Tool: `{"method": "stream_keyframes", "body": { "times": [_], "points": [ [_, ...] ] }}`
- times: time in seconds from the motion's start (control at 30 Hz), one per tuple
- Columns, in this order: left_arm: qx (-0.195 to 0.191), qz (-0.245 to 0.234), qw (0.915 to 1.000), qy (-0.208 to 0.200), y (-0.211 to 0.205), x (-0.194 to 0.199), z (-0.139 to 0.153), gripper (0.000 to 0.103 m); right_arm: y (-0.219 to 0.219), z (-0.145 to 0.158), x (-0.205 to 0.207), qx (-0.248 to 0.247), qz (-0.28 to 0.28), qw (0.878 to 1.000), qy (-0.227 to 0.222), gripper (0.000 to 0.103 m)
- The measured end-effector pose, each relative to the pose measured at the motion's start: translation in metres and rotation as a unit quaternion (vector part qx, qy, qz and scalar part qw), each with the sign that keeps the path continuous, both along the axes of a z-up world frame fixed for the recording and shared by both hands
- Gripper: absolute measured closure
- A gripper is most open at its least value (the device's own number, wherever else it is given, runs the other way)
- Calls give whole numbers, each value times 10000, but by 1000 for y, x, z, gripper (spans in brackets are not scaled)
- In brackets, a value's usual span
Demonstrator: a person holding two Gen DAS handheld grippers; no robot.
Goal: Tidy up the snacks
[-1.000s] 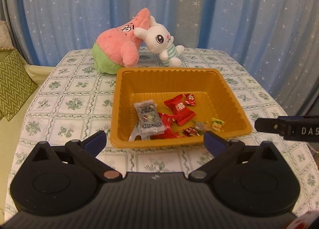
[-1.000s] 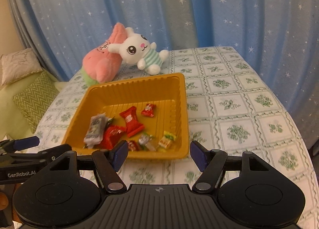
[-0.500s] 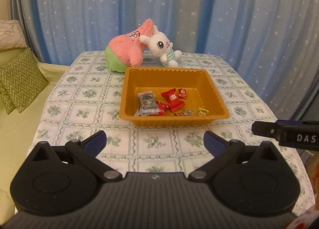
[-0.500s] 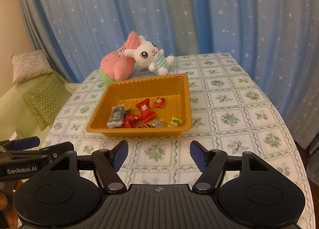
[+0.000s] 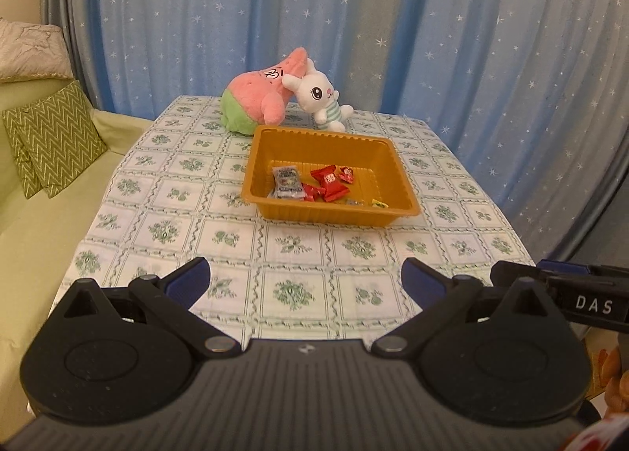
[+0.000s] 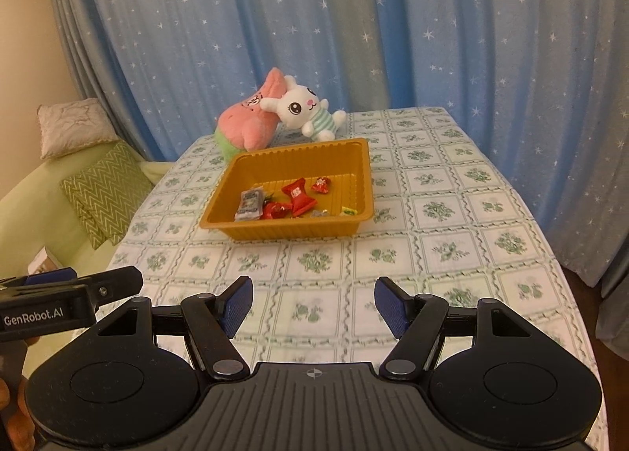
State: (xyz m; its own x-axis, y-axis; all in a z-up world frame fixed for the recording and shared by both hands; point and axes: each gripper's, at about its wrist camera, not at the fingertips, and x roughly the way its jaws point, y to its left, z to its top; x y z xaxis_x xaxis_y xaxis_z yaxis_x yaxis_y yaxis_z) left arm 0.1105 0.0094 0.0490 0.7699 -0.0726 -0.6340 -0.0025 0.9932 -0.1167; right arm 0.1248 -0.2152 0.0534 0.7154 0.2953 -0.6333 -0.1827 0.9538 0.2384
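An orange tray (image 5: 328, 212) (image 6: 293, 230) stands mid-table. It holds several wrapped snacks: a grey packet (image 5: 287, 183) (image 6: 250, 204), red packets (image 5: 330, 182) (image 6: 298, 195) and small candies (image 5: 379, 203) (image 6: 348, 210). My left gripper (image 5: 306, 281) is open and empty, well back from the tray near the table's front edge. My right gripper (image 6: 313, 306) is open and empty, also near the front edge. Each gripper shows at the side of the other's view.
A pink star plush (image 5: 259, 99) (image 6: 247, 122) and a white bunny plush (image 5: 320, 97) (image 6: 304, 109) lie behind the tray. The floral tablecloth (image 5: 220, 215) covers the table. A green sofa with cushions (image 5: 51, 144) is at left. Blue starry curtains hang behind.
Both grippers have pulled back and up from the tray, which now looks smaller and farther away. Both stay open and empty. The snacks have not moved.
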Motion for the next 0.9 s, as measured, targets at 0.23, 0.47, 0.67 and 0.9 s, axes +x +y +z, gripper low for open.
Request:
{"method": "stream_keyframes", "body": {
  "times": [0.23, 0.47, 0.67, 0.9],
  "points": [
    [83, 37, 10000, 27, -3, -32, 4, 0, -4, 9, -33, -106, 3, 9999, -83, 34],
    [289, 200, 9994, 74, -3, -58, 6, 0, -7, 13, -59, -76, -3, 9999, -69, 34],
    [362, 200, 9991, 58, -3, -79, 10, 0, -7, 15, -72, -35, 17, 10000, -50, 34],
    [346, 173, 9992, 59, -6, -94, 12, 0, -4, 16, -92, -7, 90, 9999, -51, 34]
  ]
}}
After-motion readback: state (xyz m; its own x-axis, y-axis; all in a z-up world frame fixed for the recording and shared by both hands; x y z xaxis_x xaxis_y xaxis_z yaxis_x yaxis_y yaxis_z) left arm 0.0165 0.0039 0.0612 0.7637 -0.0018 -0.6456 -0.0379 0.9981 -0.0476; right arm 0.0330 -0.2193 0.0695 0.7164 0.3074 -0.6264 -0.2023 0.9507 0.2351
